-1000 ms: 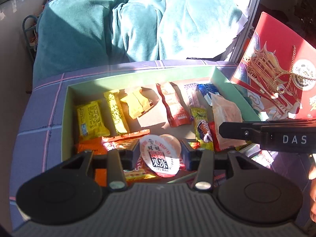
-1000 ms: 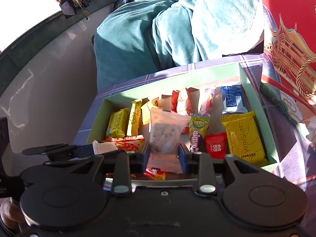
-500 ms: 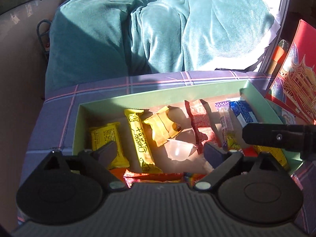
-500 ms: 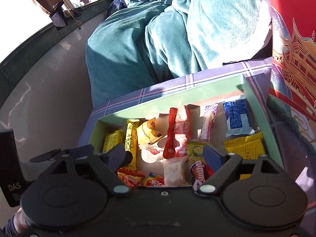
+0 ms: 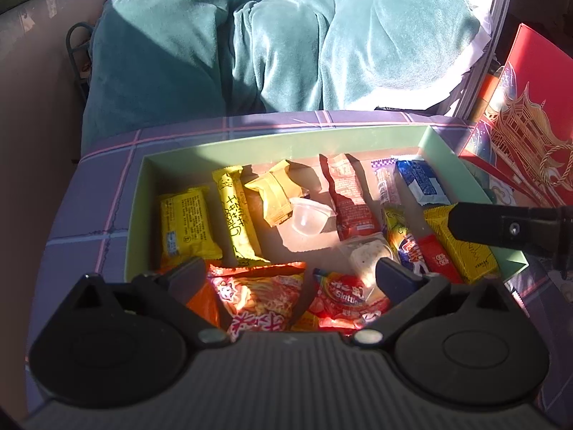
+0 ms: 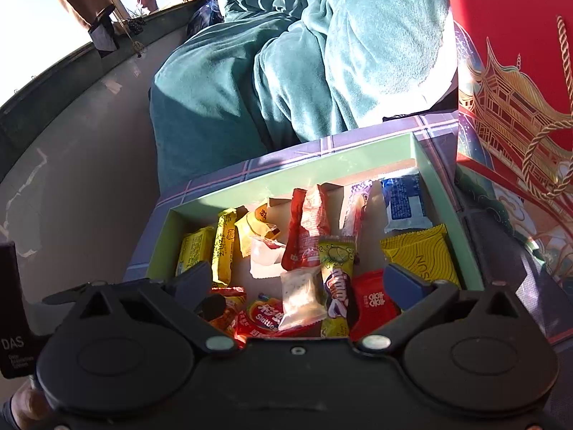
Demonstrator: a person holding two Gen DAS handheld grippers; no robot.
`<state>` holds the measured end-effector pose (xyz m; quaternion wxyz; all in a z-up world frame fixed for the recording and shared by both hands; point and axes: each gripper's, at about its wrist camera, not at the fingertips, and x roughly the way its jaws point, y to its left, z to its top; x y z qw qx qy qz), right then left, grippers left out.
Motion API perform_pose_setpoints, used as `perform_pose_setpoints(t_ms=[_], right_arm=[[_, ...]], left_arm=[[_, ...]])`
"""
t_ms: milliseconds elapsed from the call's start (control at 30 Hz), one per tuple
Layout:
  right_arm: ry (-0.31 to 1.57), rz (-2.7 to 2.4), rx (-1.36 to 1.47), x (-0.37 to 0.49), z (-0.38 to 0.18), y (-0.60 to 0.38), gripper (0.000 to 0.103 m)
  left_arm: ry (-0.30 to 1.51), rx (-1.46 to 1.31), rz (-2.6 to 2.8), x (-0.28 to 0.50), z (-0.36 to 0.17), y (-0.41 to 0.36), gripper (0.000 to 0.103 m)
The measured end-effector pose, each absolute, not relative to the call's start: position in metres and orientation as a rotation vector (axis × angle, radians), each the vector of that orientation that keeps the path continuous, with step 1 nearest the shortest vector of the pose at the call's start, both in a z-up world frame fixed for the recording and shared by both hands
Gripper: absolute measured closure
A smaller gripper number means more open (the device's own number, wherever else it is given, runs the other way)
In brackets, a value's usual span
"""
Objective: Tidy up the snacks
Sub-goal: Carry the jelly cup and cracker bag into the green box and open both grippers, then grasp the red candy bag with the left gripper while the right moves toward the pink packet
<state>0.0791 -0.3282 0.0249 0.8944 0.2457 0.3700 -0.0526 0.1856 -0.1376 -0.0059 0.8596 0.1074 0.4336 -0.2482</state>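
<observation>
Snacks in one green box (image 5: 435, 143): four yellow packets, one jelly cup (image 5: 308, 218); both grippers' fingers (image 5: 186, 276) spread, empty.

Each hand-held gripper (image 5: 288, 274) (image 6: 297, 281) is matte black plastic with round discs, silver screws, blue-grey fingertips (image 6: 403, 281) and white "DAS" lettering

The pale green box (image 5: 435, 150) looks like matt card. Inside, a clear plastic jelly cup (image 5: 308, 216) and a glossy red foil candy bag (image 5: 349, 297) catch the sun. Beyond it lies a plush teal velvet blanket (image 5: 286, 43); the checked purple cover (image 5: 96, 193) beneath is woven cloth.
</observation>
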Motion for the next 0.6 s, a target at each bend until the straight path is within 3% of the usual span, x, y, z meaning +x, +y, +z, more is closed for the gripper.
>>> perform_pose_setpoints(t_ms=[600], right_arm=[[0.806, -0.128, 0.496, -0.024, 0.028, -0.307, 0.000]], left_arm=[[0.958, 0.269, -0.616, 0.086, -0.007, -0.111, 0.000]])
